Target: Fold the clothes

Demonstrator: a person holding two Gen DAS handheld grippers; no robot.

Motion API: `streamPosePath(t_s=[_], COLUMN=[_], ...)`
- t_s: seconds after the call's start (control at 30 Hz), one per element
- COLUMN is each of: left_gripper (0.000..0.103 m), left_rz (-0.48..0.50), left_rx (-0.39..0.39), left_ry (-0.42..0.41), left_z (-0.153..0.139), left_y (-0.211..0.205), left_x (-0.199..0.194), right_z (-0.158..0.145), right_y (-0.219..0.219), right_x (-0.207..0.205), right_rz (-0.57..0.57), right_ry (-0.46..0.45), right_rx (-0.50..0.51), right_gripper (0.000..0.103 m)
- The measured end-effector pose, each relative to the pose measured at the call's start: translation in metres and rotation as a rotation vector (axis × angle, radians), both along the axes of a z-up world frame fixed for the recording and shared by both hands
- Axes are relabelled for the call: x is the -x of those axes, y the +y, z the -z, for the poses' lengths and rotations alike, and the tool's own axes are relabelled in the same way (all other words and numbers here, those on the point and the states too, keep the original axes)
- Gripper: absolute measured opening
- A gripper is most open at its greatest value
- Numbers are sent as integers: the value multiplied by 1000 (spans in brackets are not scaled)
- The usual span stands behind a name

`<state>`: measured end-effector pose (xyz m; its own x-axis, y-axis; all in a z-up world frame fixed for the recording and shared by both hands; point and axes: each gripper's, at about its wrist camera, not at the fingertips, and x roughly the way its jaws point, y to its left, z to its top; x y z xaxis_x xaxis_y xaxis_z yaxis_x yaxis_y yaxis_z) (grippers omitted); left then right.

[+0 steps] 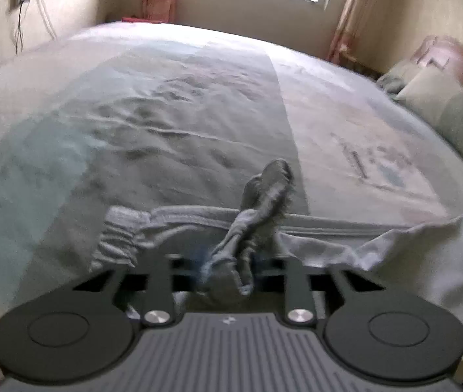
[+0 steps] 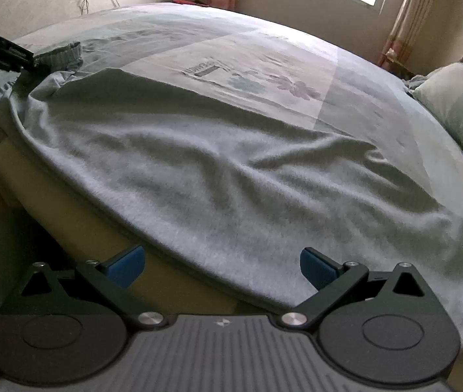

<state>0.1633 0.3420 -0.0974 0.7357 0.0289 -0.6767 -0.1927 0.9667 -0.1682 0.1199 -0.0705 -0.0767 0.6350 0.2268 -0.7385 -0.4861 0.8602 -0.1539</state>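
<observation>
— Left wrist view first: what has the left gripper point(image 1: 228, 271) got?

— Its jaws are closed on a bunched twist of the grey garment point(image 1: 257, 202), near the ribbed cuff point(image 1: 117, 238). The cloth sticks up between the fingers.

— And the right gripper point(image 2: 221, 266)?

— Jaws wide apart, blue pads point(image 2: 126, 266) holding nothing, just at the garment's near edge.

— Where does the garment lie?

— Spread across the bed point(image 2: 264, 62) along its near side, wrinkled, one edge hanging over the mattress. A pillow point(image 2: 460, 107) sits far right.

Left hand-held gripper point(image 1: 228, 271) clamped, right hand-held gripper point(image 2: 221, 266) agape
</observation>
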Motion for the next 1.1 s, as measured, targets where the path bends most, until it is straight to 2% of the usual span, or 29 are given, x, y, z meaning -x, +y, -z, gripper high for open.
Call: streamPosePath(t_s=[0.23,0.47,0.67,0.87,0.93,1.0,1.1], left_gripper=[11,12,11,11,17,33,34], left_rz=[-78,-179,-222,-246,-250,-267,-293], left_rx=[-16,67,149,181,176,156,97], left_ry=[-40,49,26,55,58,55,29], left_z=[-22,7,6,9,7,3,-11], left_y=[19,50,58,68,69,71,70], left_x=[31,43,48,53,57,61,64], right_z=[1,4,1,1,1,1,1], right_y=[-5,5,4,2,2,1,2], right_x=[-6,-4,-4,-5,-5,-6,-7], right_rz=[27,-4,10,13,12,12,11], right_ry=[17,25,17,15,13,15,15], right_rx=[-23,-22,-17,-20,-19,-24,-29], right_gripper=[103,103,103,103,103,103,103])
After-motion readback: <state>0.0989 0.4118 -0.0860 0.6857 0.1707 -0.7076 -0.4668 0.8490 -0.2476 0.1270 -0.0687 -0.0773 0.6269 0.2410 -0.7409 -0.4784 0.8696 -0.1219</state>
